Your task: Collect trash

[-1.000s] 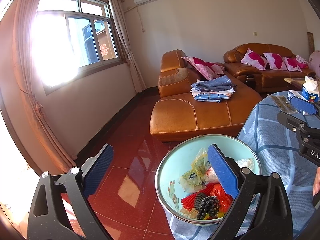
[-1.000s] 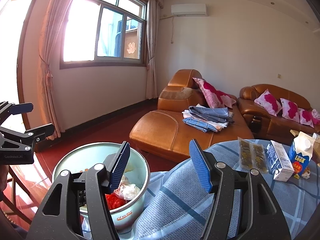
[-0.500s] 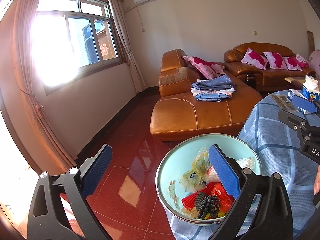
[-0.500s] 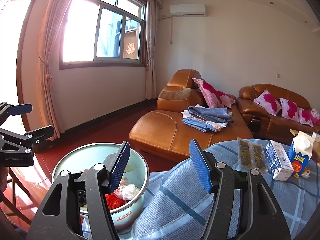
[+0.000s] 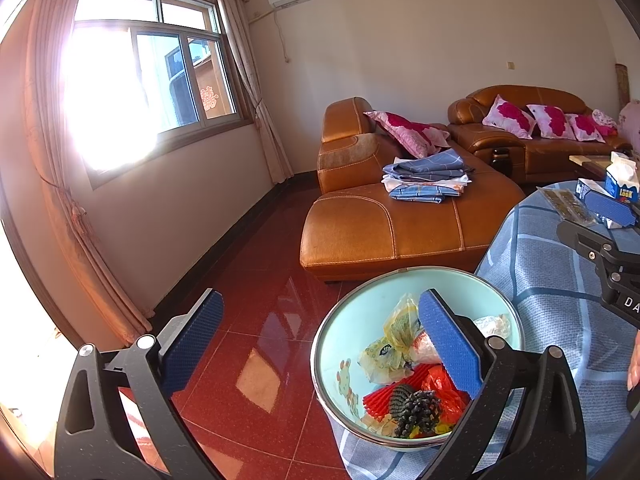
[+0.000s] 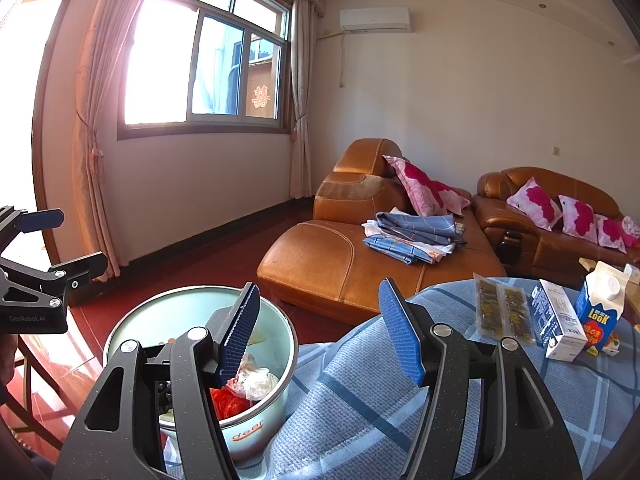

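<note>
Left wrist view has the left tool point(image 5: 320, 332) spread wide with nothing between its pads, and its right finger covers part of the trash point(image 5: 412, 376) piled in the pale green bowl point(image 5: 352, 320) at the counter's point(image 5: 552, 292) left edge. The right tool point(image 6: 320, 324) is spread and empty too, its left finger blocking most of the bowl's contents.

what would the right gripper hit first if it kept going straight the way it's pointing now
Most likely the blue checked tablecloth: the open, empty right gripper tilts slightly down over it. The trash basin sits just left of that line, and the cartons further right. Depth is hard to judge.
</note>
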`<action>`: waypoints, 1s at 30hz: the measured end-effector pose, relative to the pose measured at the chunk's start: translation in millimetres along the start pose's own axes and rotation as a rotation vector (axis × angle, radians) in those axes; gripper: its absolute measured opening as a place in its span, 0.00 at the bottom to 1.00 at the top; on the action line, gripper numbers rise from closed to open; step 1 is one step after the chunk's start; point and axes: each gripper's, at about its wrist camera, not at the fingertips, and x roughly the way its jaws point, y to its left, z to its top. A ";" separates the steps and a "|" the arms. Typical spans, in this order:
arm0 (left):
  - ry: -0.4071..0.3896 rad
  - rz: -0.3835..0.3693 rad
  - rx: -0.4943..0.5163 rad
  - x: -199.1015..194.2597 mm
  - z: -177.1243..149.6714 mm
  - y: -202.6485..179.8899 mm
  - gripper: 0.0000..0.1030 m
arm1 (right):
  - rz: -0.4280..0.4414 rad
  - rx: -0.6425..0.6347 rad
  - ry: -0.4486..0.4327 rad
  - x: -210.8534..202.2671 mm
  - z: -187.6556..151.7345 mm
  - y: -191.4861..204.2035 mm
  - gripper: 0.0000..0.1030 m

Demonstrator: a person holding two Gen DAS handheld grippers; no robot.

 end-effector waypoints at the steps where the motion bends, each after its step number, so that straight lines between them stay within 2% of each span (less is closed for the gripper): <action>1: -0.001 0.000 -0.002 -0.1 -0.9 0.1 0.93 | -0.001 0.000 0.000 -0.1 0.0 -0.1 0.62; 30: 0.022 -0.017 0.015 3.7 -2.5 -6.1 0.94 | -0.006 -0.002 0.000 -0.2 -1.8 -3.5 0.65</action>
